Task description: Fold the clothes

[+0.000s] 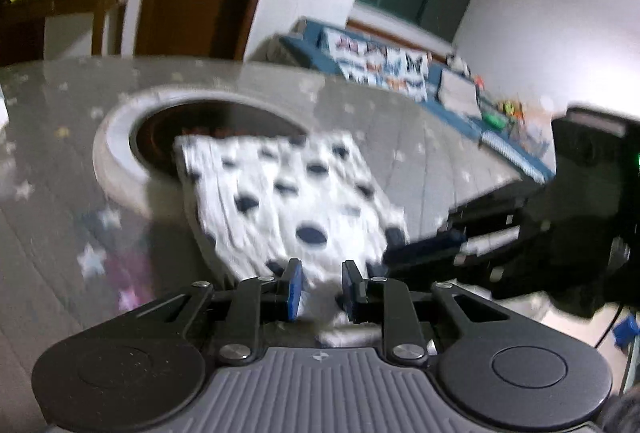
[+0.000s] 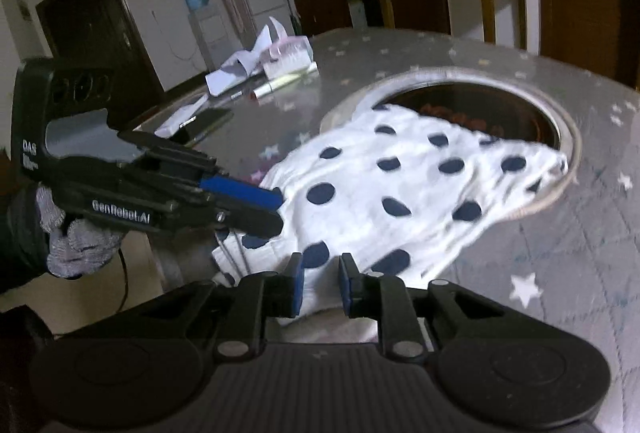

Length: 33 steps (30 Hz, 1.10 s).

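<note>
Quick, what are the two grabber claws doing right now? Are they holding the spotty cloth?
Left gripper: partly open around the near edge of the spotty cloth; a firm pinch cannot be told.
Right gripper: the same, partly open around the near edge.

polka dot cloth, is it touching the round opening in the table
Touching. In the right wrist view the polka dot cloth lies draped across the rim of the round opening, its far edge covering part of the ring and hole.
</note>
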Tool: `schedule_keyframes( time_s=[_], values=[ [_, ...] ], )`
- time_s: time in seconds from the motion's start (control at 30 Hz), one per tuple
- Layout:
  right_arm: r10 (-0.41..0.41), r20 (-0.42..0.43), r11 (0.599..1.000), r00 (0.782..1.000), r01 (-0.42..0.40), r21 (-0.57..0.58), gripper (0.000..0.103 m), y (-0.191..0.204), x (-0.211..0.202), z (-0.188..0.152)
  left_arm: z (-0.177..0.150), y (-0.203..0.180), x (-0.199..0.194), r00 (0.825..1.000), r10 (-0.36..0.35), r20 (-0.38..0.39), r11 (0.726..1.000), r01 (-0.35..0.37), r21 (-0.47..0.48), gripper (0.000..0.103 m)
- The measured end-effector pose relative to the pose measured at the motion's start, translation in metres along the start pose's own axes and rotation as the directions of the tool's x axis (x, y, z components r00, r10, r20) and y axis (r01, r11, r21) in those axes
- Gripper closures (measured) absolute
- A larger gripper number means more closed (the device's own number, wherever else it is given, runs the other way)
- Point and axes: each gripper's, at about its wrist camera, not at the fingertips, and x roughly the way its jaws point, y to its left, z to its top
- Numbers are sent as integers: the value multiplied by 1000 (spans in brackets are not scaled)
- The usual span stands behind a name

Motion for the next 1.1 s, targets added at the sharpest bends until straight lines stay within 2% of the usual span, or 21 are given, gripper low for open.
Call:
schedule_keyframes(
  time_s=[0.03, 0.1, 0.13, 0.27, 0.37, 0.53, 0.73, 0.97, 1.1],
  values=[
    [2, 4, 1000, 1000, -2, 6, 83, -2, -3, 1, 0, 1, 0, 1000, -2, -4, 1000, 2, 0, 79],
    [7, 15, 1000, 1000, -7, 19, 71, -7, -9, 5, 5, 1, -4, 1000, -4, 13, 1000, 4, 0, 78],
    [1, 29, 1000, 1000, -2, 18, 70, -9, -12, 8, 9, 0, -7, 1000, -4, 29, 1000, 4, 5, 78],
    [-54, 97, 999, 994, 54, 6, 70, -23, -18, 29, 23, -11, -7, 997, -26, 74, 999, 23, 35, 76],
    [-116, 118, 993, 986, 117, 4, 70, -36, -9, 43, 25, -17, 7, 997, -49, 56, 998, 47, 46, 76],
    [-213, 116, 977, 970, 210, 38, 70, -65, 19, 61, 15, -22, 24, 997, -78, 5, 996, 78, 39, 73],
    [-310, 66, 951, 948, 308, 41, 70, -94, 53, 61, 6, -21, 30, 995, -102, -20, 995, 102, 22, 70],
    [-332, 58, 943, 941, 330, 46, 70, -105, 66, 62, 5, -18, 29, 994, -106, -18, 994, 106, -1, 70],
    [-285, 85, 958, 955, 286, 4, 68, -89, 57, 76, 9, -21, 19, 996, -93, 9, 996, 93, 11, 62]
  ],
)
